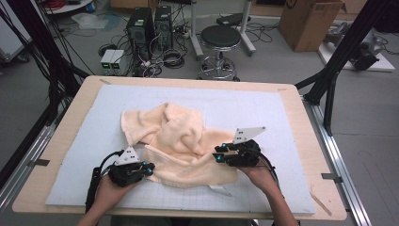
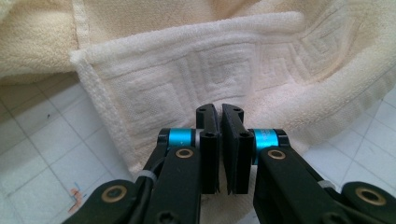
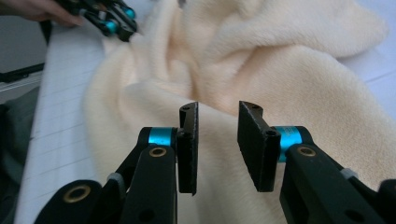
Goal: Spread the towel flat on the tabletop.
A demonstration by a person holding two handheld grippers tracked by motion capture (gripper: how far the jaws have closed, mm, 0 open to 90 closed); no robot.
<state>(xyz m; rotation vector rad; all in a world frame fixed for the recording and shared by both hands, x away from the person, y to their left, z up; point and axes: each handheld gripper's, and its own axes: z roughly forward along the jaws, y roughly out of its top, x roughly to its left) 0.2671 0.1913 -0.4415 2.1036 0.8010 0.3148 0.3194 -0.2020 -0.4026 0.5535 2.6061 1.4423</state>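
A crumpled cream towel (image 1: 181, 141) lies mid-mat (image 1: 282, 113); the left gripper (image 2: 220, 116), jaws nearly closed and empty, hovers at its near-left edge, the right gripper (image 3: 218, 114), part-open and empty, at its near-right.

- No text, label, brand name, number or sign can be read anywhere in the three views.
- Dark marks are carried on the grey plate (image 1: 248, 134) atop the right gripper (image 1: 220, 155), but they are too small to be made out.
- A dark printed mark is seen on the cardboard box (image 1: 310, 21) on the floor; it is cut off and blurred.
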